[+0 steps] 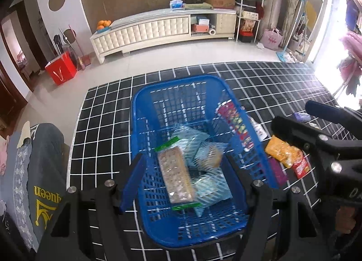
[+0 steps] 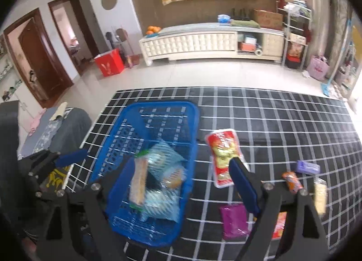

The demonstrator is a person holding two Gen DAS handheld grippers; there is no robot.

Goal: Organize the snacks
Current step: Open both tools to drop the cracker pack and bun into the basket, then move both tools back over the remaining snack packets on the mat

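Note:
A blue plastic basket (image 1: 181, 84) stands on the black grid-pattern tablecloth (image 2: 271, 120). Inside lie a long cracker pack with green ends (image 1: 175, 175) and several blue-striped packs (image 1: 210, 188). My left gripper (image 1: 184, 159) is open, its fingers straddling the basket's near end above the cracker pack, with nothing between them. My right gripper (image 2: 182, 160) is also open and empty, over the basket's right wall. To the right of the basket lie a red-and-yellow pack (image 2: 224, 157), a magenta pack (image 2: 234, 220), an orange pack (image 2: 293, 181), a small purple pack (image 2: 307, 167) and a pale yellow pack (image 2: 320, 195).
A grey seat draped with clothes (image 1: 43, 159) adjoins the table's left side. Beyond the far table edge lies tiled floor, with a red box (image 1: 61, 71) and a long white cabinet (image 1: 163, 30) against the wall. A bright doorway (image 1: 328, 34) is at the right.

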